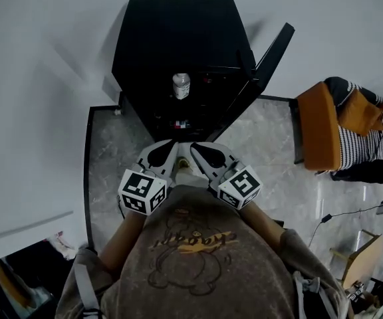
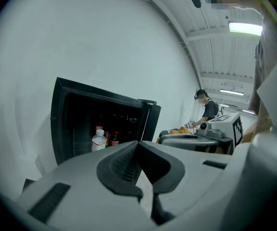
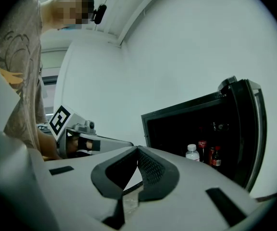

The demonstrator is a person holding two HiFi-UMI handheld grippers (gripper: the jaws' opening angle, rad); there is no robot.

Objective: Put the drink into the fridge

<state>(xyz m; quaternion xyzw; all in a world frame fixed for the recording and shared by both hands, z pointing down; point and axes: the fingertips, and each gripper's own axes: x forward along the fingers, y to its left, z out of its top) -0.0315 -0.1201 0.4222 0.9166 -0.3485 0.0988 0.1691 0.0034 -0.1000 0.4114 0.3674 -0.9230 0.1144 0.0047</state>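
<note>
**Head view:** The black fridge (image 1: pixel 171 38) stands against a white wall, and its door (image 1: pixel 271 52) is swung open to the right. The drink (image 1: pixel 181 85), a clear white-capped bottle, stands upright on a shelf inside, near the front edge. The rest of the interior is too dark to read. The left gripper (image 1: pixel 170 146) and right gripper (image 1: pixel 195 149) sit side by side close to the chest. They are well short of the fridge, with bare marble floor (image 1: pixel 112 151) between.

**Left gripper view:** Its 2 jaws are pressed together with nothing between them. Only here does a second person (image 2: pixel 208 110) show, far off past the door. Small red-labelled bottles (image 2: pixel 113 138) stand just right of the drink. The gripper's body cuts off the lower part of the fridge.

**Right gripper view:** Its 2 jaws also meet, empty. The drink stands left of the red-labelled bottles, and the door edge rises at the far right.
</note>
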